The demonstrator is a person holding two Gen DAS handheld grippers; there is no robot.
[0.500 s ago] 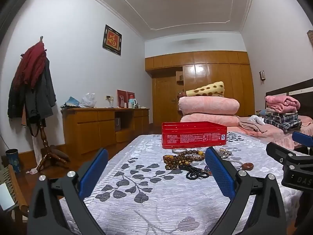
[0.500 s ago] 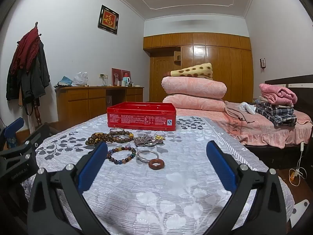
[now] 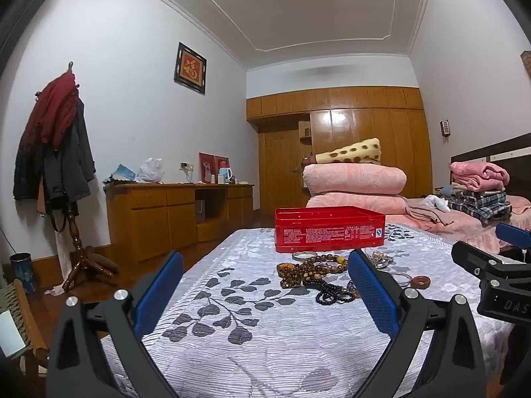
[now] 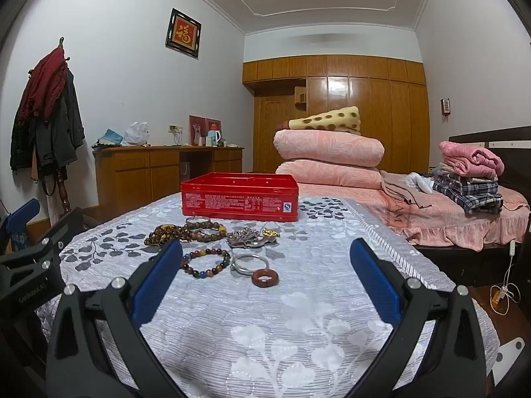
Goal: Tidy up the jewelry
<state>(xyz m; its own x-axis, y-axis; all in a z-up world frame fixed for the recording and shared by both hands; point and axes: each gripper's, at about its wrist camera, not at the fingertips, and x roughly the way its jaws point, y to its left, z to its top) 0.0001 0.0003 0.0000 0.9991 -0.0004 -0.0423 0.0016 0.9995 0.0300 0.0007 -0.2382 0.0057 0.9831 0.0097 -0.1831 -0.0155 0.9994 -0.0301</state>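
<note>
An open red tin box (image 4: 239,197) (image 3: 329,229) stands at the far side of a table with a grey leaf-patterned cloth (image 4: 265,325). In front of it lies a heap of jewelry: brown bead bracelets (image 4: 186,232) (image 3: 308,270), a black bead string (image 3: 330,293), a multicoloured bead bracelet (image 4: 206,263), silver chains (image 4: 250,237), a silver bangle (image 4: 249,263) and a brown ring (image 4: 265,278) (image 3: 420,281). My left gripper (image 3: 265,293) is open and empty, short of the heap. My right gripper (image 4: 265,282) is open and empty, just before the ring and bangle.
A bed with stacked pink quilts (image 4: 328,157) and folded clothes (image 4: 468,179) lies to the right. A wooden desk (image 4: 166,169) and a coat rack (image 4: 46,112) stand along the left wall. A cable and plug (image 4: 504,290) lie on the floor at right.
</note>
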